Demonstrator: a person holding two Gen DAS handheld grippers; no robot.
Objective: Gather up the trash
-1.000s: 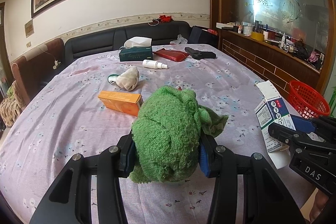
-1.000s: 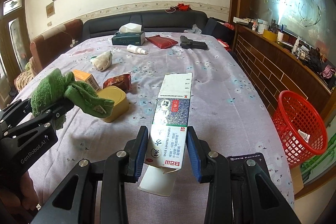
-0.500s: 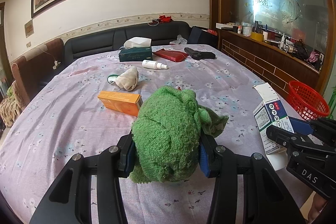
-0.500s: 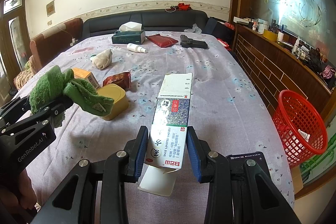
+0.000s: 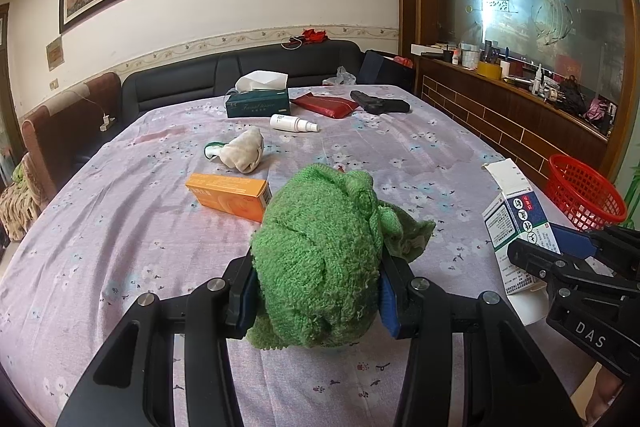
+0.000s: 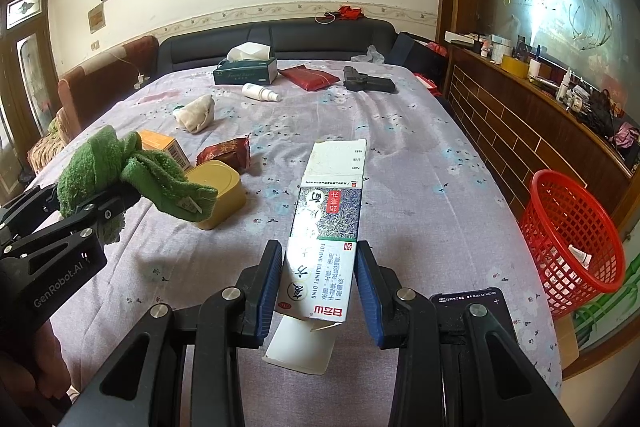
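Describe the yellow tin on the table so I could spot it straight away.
On the table with the purple flowered cloth, look near the left gripper, which holds a green towel. The yellow tin sits just beyond the towel's drooping end, before a red snack packet. It alone has rounded corners and a plain lid.

Towel: bright green. Tablecloth: pale lilac, small floral print. Carton: white with a dark blue-green leaf-print panel, red label. Basket: red mesh. Box: orange. Tin: yellow. Tissue box: dark green. Pouch: dark red. Gripper pads: blue on black arms. Sofa: black.
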